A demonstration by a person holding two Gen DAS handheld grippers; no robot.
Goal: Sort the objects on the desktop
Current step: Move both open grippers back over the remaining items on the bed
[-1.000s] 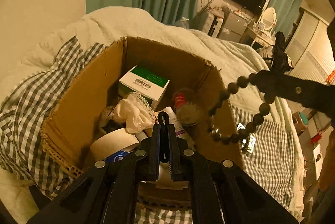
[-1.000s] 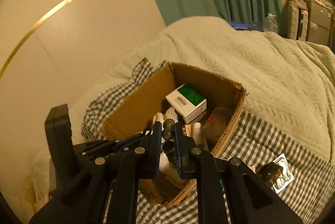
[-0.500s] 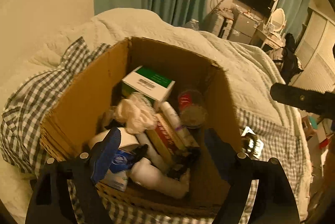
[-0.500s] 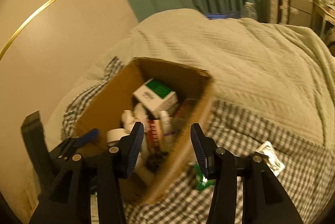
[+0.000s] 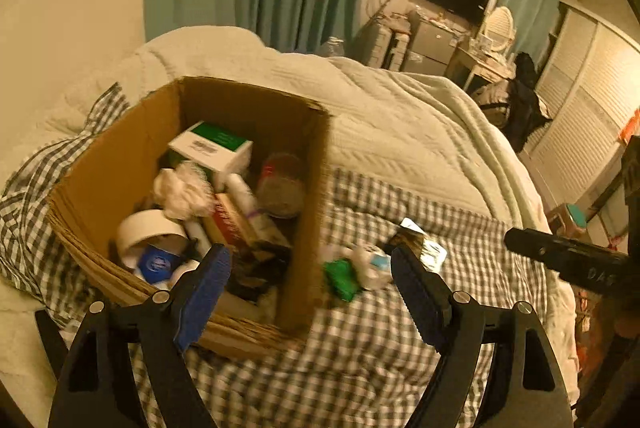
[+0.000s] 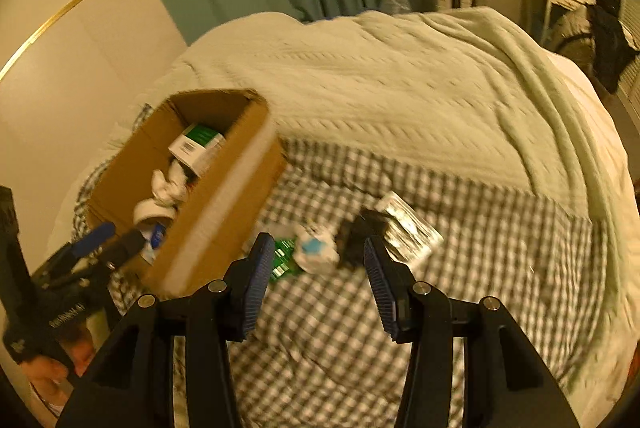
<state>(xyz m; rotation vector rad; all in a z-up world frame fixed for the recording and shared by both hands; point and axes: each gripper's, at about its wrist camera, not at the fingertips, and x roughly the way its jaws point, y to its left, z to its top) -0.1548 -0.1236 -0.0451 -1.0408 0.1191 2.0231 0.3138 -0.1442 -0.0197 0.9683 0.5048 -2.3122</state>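
Cardboard box (image 5: 120, 164) now holds beads — left gripper (image 5: 310, 282), right gripper (image 6: 316, 264) both sprung apart, empty.

Both views are smeared, so the small white thing (image 6: 316, 248) on the checked sheet (image 6: 480, 228) is just a blob, can't tell what it is. The cardboard box (image 5: 120, 164) near wall hides whatever's at the bottom lower left, and the green packet (image 6: 285, 260) sits half behind a gripper finger.
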